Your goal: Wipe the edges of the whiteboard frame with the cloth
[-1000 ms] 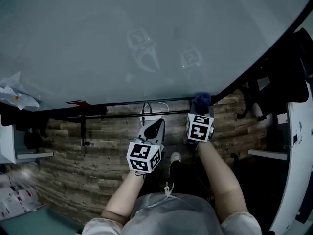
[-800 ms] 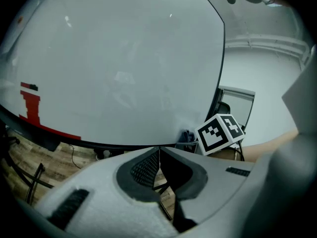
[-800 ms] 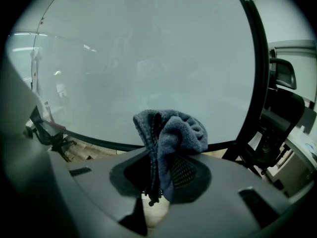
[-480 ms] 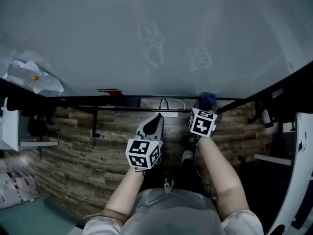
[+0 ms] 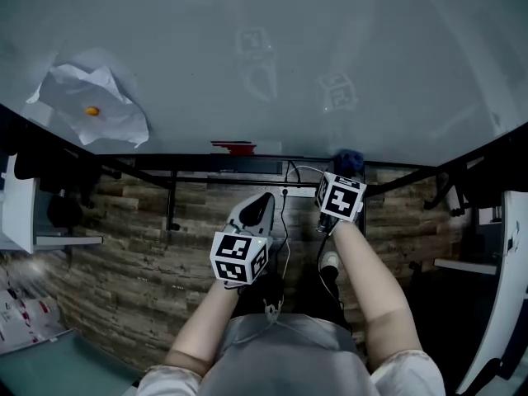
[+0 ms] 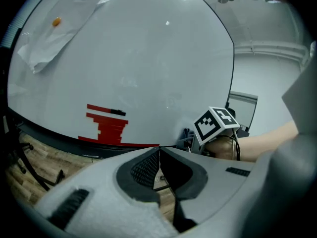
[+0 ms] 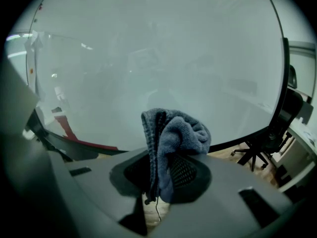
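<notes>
The right gripper (image 7: 159, 158) pinches the cloth (image 7: 174, 132) at the lower edge of the whiteboard frame (image 5: 198, 165), with the left gripper (image 6: 159, 149) nearby, jaws together and empty.

Cloth (image 5: 348, 160) at the whiteboard frame (image 5: 190, 168), right of the left gripper (image 5: 262, 200).

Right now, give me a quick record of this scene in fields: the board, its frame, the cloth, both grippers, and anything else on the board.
Whiteboard: large, pale, fills the upper head view
Frame: dark bottom edge under the board
Cloth: blue-grey, bunched, up at the bottom frame edge; contact unclear
Right gripper: jaws shut on the cloth
Left gripper: jaws together, nothing between them, short of the board
Crumpled paper: on the board's left part, an orange dot on it
Red object: at the board's bottom edge, left of the cloth
</notes>
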A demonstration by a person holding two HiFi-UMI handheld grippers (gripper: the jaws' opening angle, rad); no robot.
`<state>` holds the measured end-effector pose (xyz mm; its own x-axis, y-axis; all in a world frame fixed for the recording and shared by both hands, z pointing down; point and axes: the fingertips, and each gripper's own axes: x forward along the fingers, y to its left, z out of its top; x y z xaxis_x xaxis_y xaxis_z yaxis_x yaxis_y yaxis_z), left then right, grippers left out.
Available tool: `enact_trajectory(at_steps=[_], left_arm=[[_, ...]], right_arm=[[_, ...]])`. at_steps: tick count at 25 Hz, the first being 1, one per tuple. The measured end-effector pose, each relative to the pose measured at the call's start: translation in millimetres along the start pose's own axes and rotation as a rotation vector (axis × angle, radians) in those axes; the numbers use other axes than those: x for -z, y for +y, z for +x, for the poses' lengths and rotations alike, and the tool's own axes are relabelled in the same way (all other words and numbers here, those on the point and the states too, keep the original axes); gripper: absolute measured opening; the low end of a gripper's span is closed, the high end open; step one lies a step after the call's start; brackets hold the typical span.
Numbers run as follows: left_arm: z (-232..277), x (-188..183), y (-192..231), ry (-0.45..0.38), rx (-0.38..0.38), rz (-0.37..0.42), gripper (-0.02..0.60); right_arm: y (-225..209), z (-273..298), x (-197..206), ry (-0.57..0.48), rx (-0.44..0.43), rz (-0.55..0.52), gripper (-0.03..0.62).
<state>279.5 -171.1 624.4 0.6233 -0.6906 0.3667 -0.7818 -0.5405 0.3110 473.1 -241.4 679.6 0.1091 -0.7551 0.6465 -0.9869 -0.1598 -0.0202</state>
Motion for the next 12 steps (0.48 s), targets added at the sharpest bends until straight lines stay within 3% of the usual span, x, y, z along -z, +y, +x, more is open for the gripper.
enact_trajectory(at_steps=[8,12], left_arm=[[-48,-4,52,-0.023,-0.021,-0.005,0.018],[-62,-3,75,-0.030,-0.042,-0.029,0.018]], right_arm=[[69,-8,-8,-0.032,-0.008,0.006,0.083],[102,-12,-9,-0.048,-0.056,0.001,0.083]])
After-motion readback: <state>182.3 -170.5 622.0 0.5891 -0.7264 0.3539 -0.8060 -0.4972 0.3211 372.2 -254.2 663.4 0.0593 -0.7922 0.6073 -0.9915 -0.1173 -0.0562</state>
